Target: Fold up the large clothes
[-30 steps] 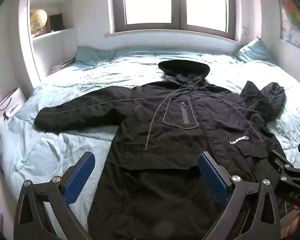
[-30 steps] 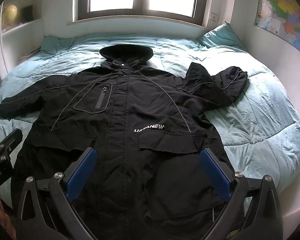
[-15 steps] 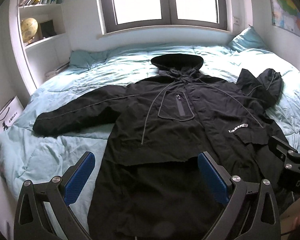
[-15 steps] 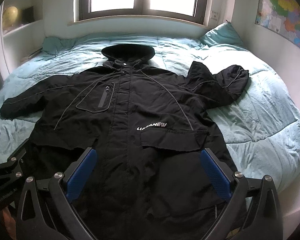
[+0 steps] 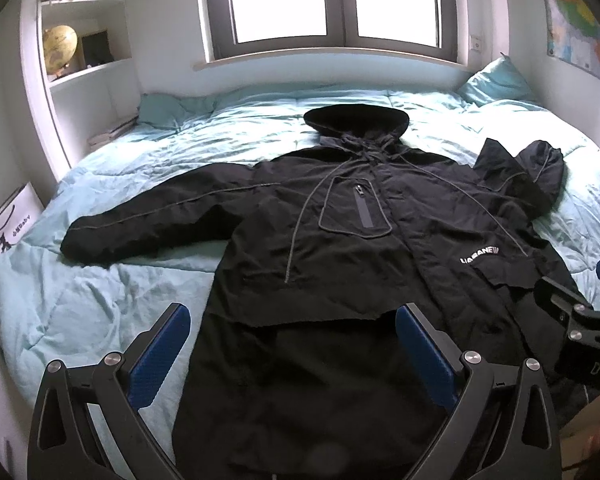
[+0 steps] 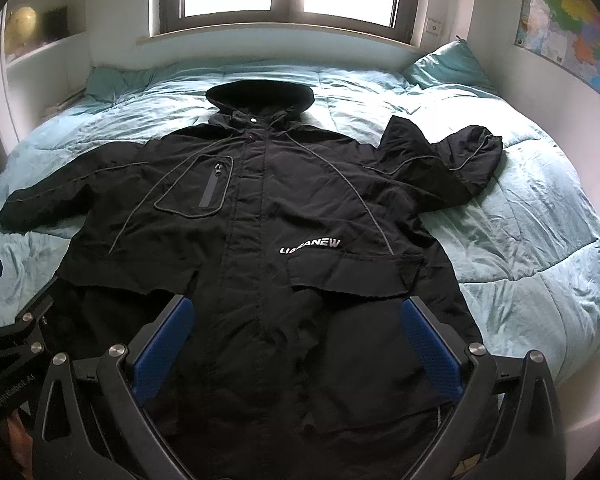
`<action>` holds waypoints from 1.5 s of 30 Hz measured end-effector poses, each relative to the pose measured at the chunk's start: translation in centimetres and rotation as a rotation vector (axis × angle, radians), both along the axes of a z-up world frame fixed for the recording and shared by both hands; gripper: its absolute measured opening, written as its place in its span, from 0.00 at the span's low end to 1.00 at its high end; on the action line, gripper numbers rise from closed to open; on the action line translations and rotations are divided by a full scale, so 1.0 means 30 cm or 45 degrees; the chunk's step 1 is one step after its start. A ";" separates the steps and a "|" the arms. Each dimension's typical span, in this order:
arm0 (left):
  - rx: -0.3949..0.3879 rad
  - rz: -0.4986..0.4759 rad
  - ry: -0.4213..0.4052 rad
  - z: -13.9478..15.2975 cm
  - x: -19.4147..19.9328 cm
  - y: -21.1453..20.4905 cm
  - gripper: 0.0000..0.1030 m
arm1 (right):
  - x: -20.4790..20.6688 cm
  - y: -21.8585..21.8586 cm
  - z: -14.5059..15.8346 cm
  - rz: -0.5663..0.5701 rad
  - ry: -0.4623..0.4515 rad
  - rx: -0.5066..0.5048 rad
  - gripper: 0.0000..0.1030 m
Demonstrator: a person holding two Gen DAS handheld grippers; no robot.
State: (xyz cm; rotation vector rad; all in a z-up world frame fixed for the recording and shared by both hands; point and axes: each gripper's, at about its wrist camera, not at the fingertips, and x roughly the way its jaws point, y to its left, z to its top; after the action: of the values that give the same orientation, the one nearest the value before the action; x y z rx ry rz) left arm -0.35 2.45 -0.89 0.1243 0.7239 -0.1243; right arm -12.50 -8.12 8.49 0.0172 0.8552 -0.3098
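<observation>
- Over the last second I have drawn both grippers back and a little higher: the jacket [image 5: 340, 264] sits farther ahead of my fingers than it did, and more of the window and shelf shows above it. The cloth itself has not shifted.
- I take this as the start of the job: nothing is folded yet, and I am only lining up.
- My left gripper [image 5: 290, 356] has its fingers spread wide and holds nothing; the jacket's hem lies between and below them.
- My right gripper [image 6: 296, 344] is likewise wide apart and empty, over the lower front of the jacket.
- The jacket lies face up on the bed [image 6: 540, 240], hood [image 6: 260, 98] farthest from my fingers, closed down the front.
- The sleeve [image 5: 152, 224] ahead and left of my left fingers stretches out flat; the other sleeve [image 6: 448, 168], ahead and right of my right fingers, is bunched and doubled on itself.
- It is black, bulky and limp, so I judge it will sag when lifted.
</observation>
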 end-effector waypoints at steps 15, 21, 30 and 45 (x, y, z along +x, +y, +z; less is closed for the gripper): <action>-0.231 0.546 -0.028 0.043 0.343 0.724 0.99 | 0.161 0.041 -0.117 0.040 0.092 0.020 1.00; -0.596 0.722 0.091 -0.060 0.630 1.200 0.99 | 0.350 0.088 -0.101 0.173 0.080 0.033 1.00; -0.671 0.955 0.251 -0.316 0.907 1.495 0.98 | 0.746 0.168 -0.148 0.335 0.187 0.061 1.00; -0.522 0.861 0.234 -0.169 0.919 1.406 0.18 | 0.940 0.139 -0.020 0.226 0.481 0.062 1.00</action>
State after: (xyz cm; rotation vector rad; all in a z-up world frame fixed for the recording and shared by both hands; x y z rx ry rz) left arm 27.23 44.62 -5.96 -0.5293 0.8743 0.3670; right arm 15.69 -3.95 7.90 -0.0739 1.2310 -0.1256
